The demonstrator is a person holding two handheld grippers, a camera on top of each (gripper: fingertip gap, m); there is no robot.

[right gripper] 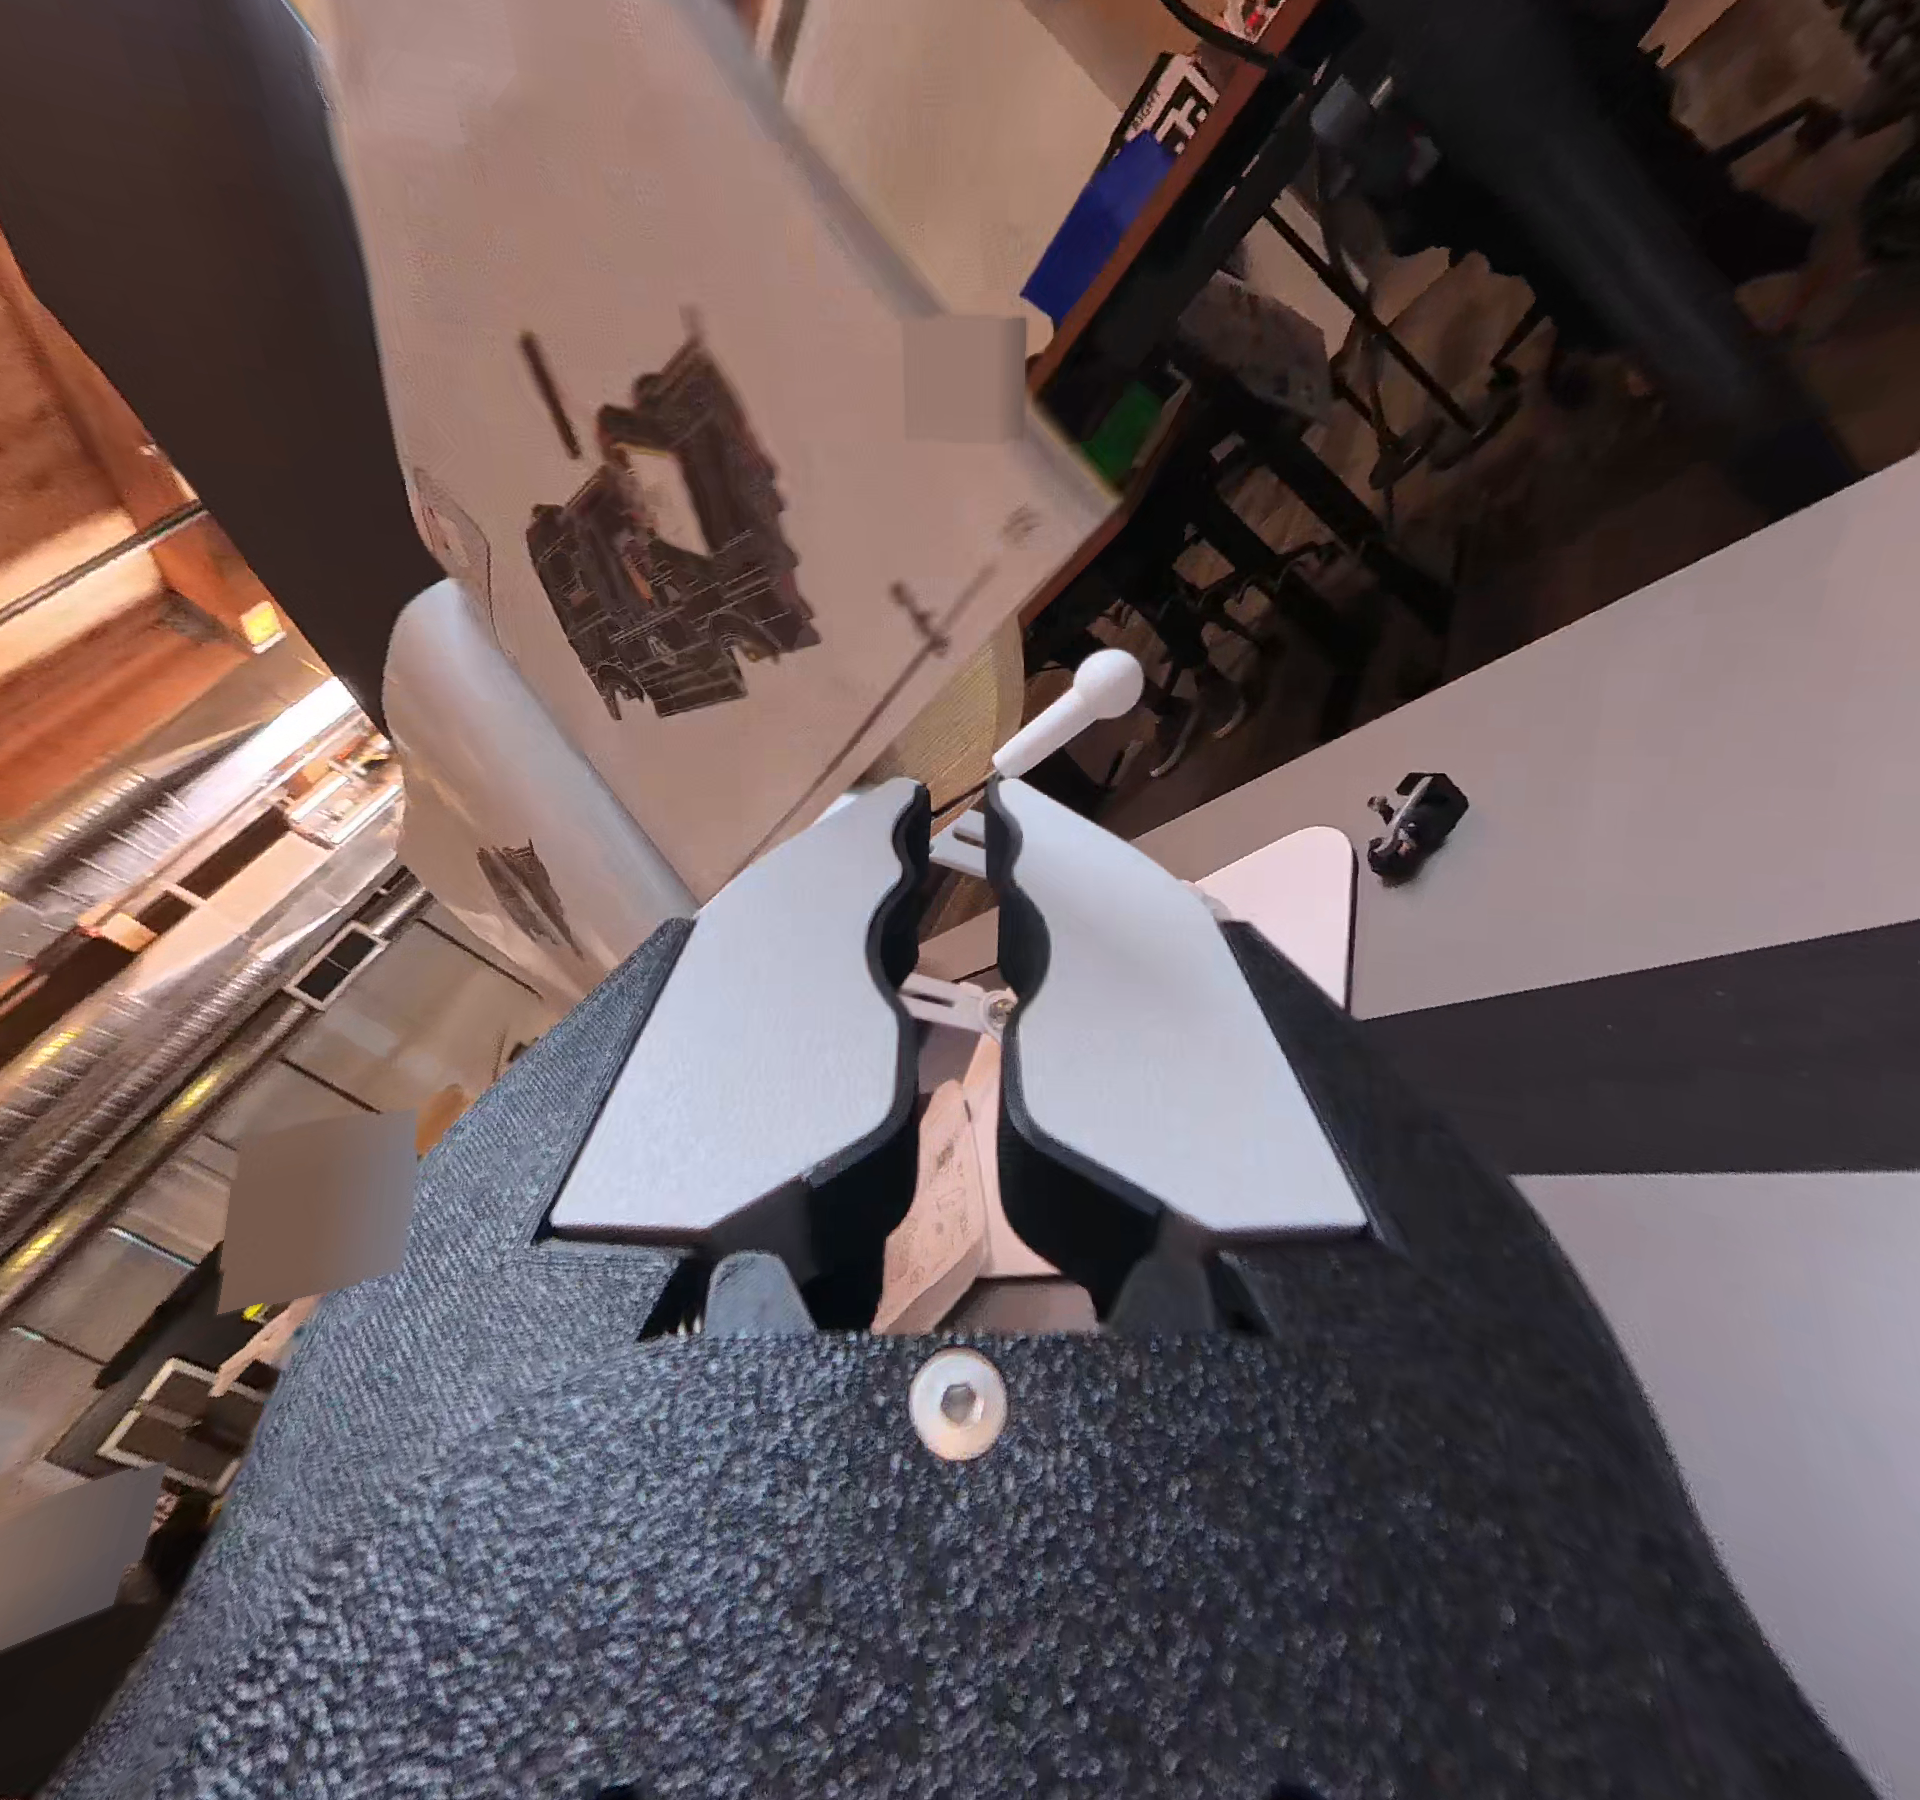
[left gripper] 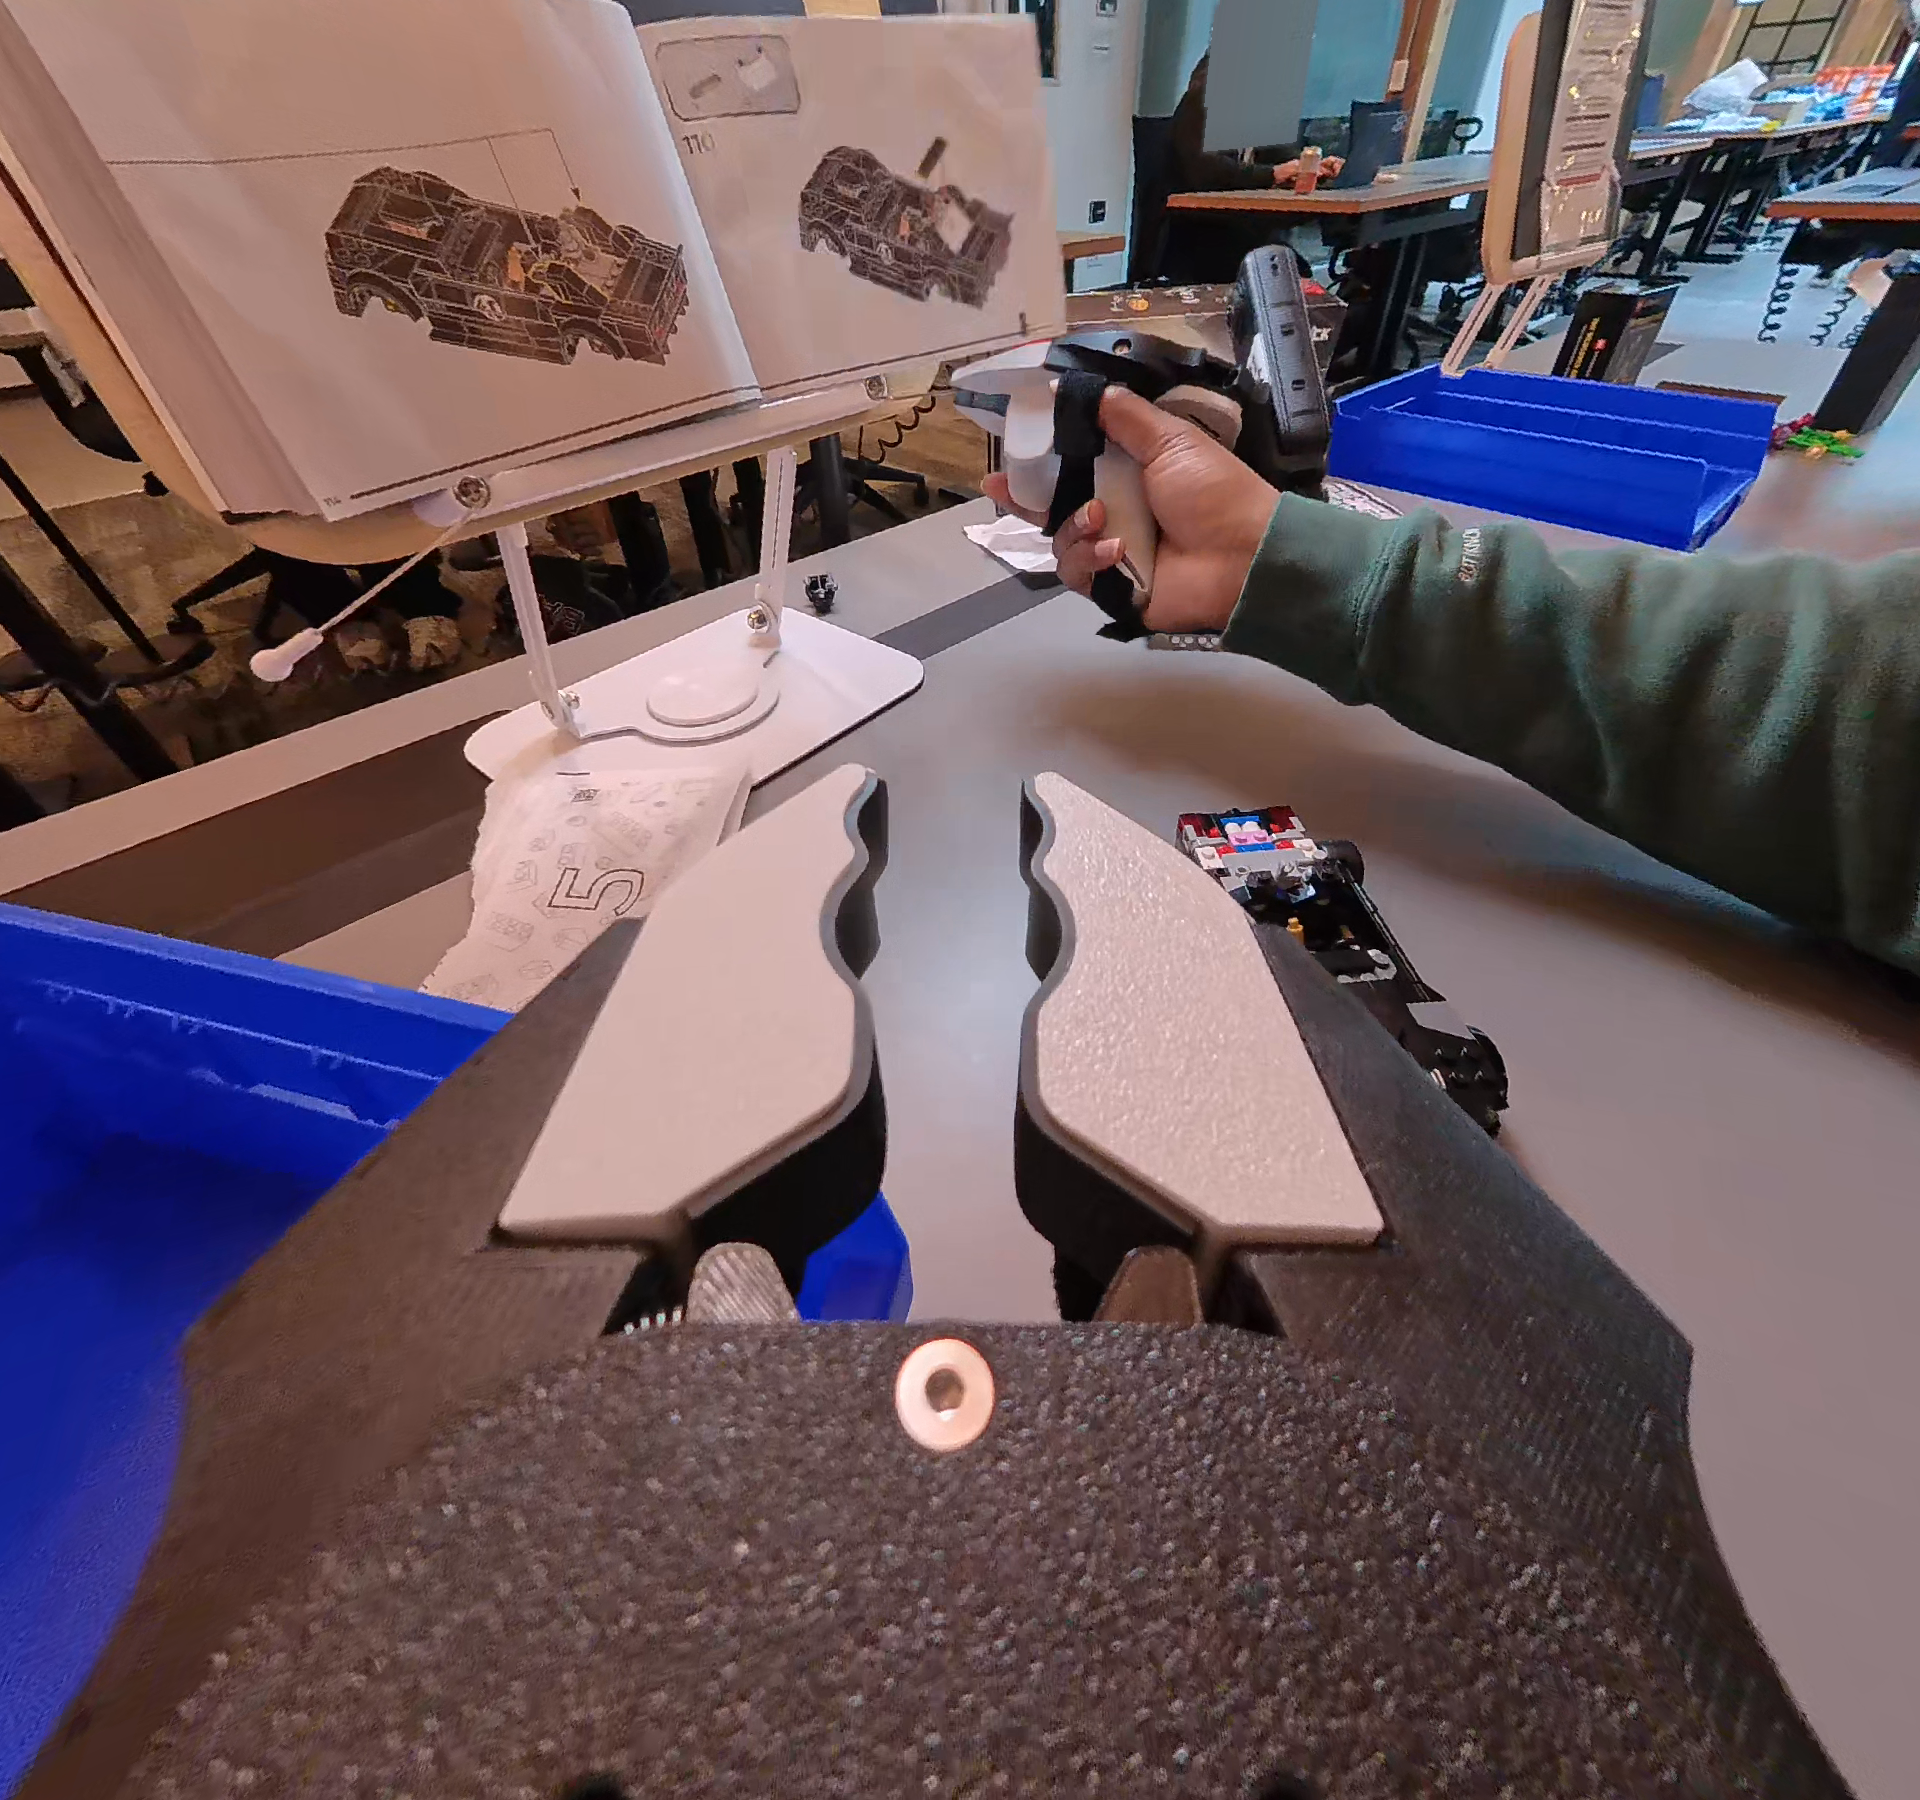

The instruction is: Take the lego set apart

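The lego car (left gripper: 1340, 929), black with red, white and blue bricks at its near end, lies on the grey table (left gripper: 1195, 732) just right of my left gripper (left gripper: 951, 794). The right finger hides part of it. The left gripper is open and empty, low over the table. A hand holds my right gripper (left gripper: 982, 394) up beside the instruction booklet (left gripper: 499, 233), far from the car. In the right wrist view the right gripper (right gripper: 958, 800) is empty, its fingers a narrow gap apart, pointing at the booklet (right gripper: 644, 524). A small black lego piece (right gripper: 1418, 820) lies on the table.
The booklet rests on a white stand (left gripper: 727, 701). A blue bin (left gripper: 156, 1127) is at my near left and another (left gripper: 1538, 462) at the back right. A printed paper bag (left gripper: 582, 877) lies by the stand. The small black piece (left gripper: 821, 592) sits behind the stand. Some 35 cm of space lies between my two pairs of fingers. The small black lego piece (right gripper: 1418, 820) lies around 20 cm away from my right fingertips.
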